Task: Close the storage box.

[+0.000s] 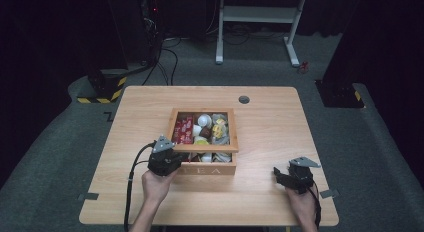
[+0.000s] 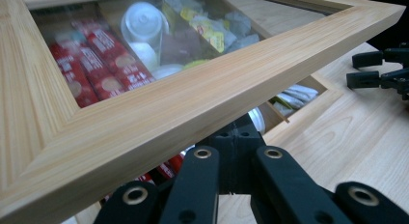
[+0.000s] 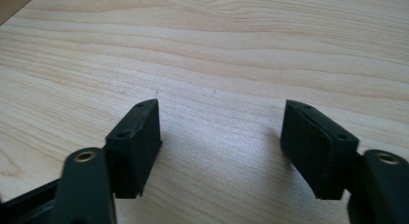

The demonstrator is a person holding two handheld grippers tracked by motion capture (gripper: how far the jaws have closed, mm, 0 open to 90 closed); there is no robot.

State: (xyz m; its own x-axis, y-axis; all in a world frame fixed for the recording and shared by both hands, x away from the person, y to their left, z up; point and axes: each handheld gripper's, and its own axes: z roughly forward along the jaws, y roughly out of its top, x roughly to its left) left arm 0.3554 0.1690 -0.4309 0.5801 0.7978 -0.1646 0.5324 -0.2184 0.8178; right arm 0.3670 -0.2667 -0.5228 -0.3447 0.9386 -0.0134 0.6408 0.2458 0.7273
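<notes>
Left claw (image 1: 172,153) seemingly closed, jaws hidden; right claw (image 3: 222,147) wide apart, low, both hand-held.

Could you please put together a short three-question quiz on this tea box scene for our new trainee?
1. True or false: the lid of the wooden box is lifted at its front edge.
2. Which gripper is at the lid: A) left gripper, B) right gripper?
3. Fill in: the right gripper's jaws are ____ over the bare table.

Key: 1 true; 2 A; 3 open. Red packets show through the lid's window.
</notes>
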